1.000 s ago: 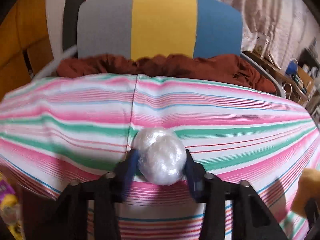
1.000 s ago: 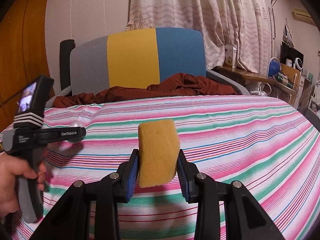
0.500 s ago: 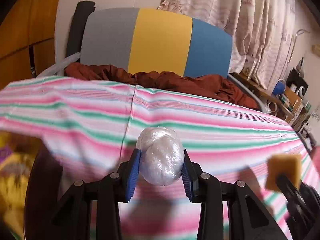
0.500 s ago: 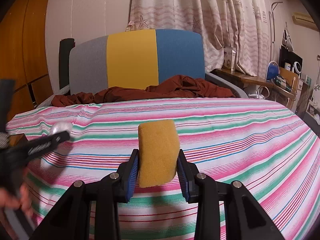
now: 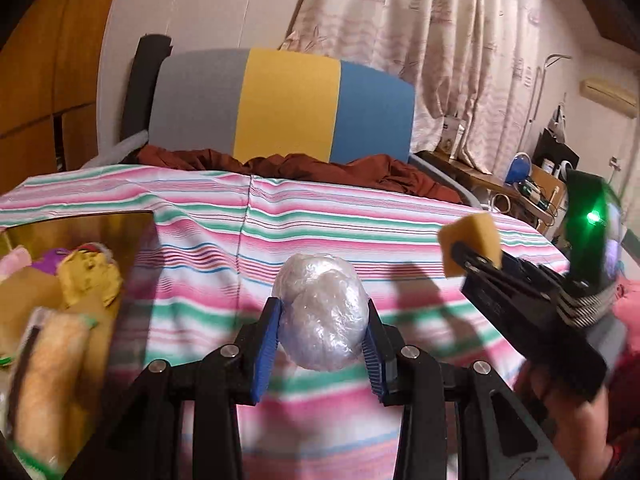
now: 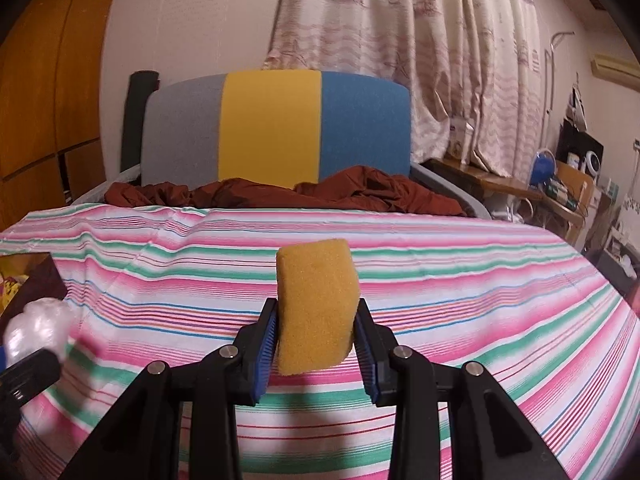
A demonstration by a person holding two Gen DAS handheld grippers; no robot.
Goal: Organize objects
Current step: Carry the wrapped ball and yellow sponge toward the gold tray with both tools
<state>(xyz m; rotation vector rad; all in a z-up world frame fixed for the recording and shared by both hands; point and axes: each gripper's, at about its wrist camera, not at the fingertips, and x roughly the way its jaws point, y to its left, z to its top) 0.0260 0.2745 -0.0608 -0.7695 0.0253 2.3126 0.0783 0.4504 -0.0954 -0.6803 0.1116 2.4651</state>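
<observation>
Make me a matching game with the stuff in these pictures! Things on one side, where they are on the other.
Things:
1. plastic-wrapped ball
2. yellow sponge
3. rust-brown cloth
4. cardboard box

Places:
A. bunched at the far end of the striped bedspread
B. squeezed in the right claw
C. at the left edge of the bed, full of things
D. squeezed in the left claw

Pairs: 1-D, 2-B, 3-A, 4-C

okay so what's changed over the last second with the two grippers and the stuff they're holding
The left gripper carried the plastic-wrapped ball up off the striped sheet and sideways toward the box of items, its jaws squeezing slightly tighter on the ball. The right gripper stayed put, still clamping the yellow sponge.
</observation>
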